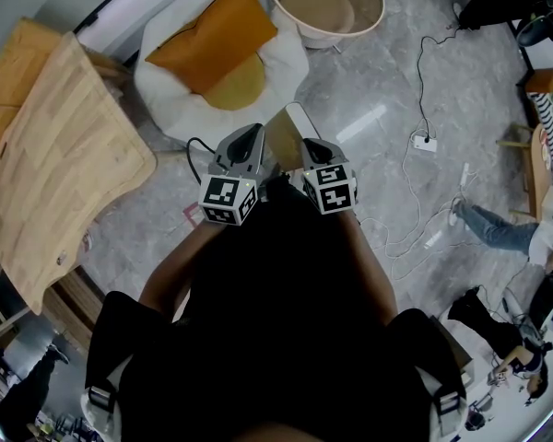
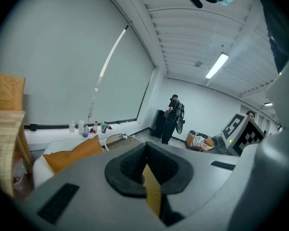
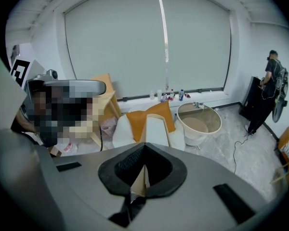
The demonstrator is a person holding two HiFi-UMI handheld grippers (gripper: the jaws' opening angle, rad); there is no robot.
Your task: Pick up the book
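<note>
The head view looks steeply down from above the person onto the grey marbled floor [image 1: 378, 90], with the left claw [image 1: 251, 134] and right claw [image 1: 306, 145] close below at centre. Each claw view looks along its own jaws, the left roughly level, the right tilted down. All three share the orange square cushion [image 1: 212, 40].

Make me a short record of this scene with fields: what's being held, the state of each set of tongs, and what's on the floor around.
Held item: book, up in the air between both tongs
Left tongs: shut on the book's yellowish part
Right tongs: shut on the book's pale edge
Beyond the book: white beanbag with an orange cushion on it
Further back: round cream tub
Left side: pale wooden board
Floor: grey, with loose cables
</note>
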